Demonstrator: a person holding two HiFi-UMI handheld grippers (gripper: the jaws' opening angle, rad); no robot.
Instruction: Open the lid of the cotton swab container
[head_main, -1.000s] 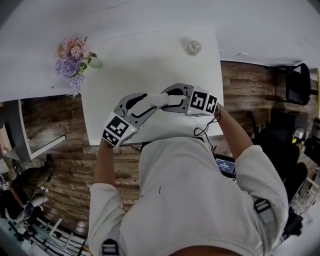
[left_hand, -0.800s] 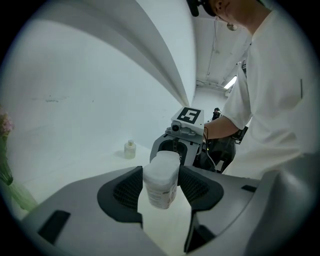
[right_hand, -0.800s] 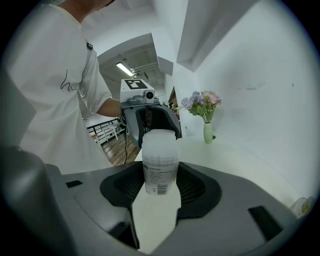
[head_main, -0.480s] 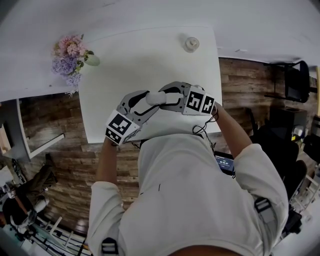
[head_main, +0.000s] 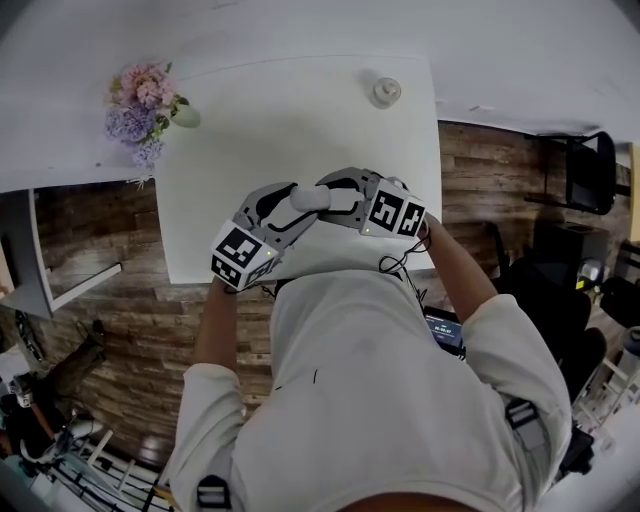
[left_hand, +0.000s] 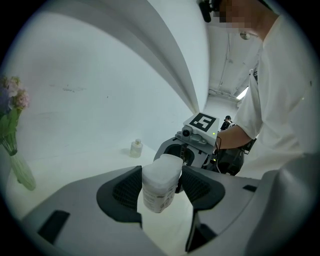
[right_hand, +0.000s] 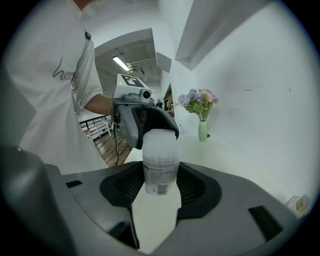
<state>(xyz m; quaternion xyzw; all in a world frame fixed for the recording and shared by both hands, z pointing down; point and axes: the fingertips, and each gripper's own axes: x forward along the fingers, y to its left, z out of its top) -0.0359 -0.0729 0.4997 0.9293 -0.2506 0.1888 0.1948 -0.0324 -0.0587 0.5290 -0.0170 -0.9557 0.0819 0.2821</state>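
Note:
The cotton swab container, a frosted white tub with a printed label, is held just above the white table near its front edge. My right gripper is shut on its body, with both pads against its sides. My left gripper comes in from the left, and the container leans between its jaws, lid end up. Those jaws are opening, and a gap shows beside the right pad. The right gripper faces me in the left gripper view.
A vase of pink and purple flowers stands at the table's far left corner. At the far right stands a small glass bottle. Wood floor lies beyond both side edges, and a dark chair is off to the right.
Both grippers and the container have drifted slightly toward the table's near edge. The container stays between the two pairs of jaws.

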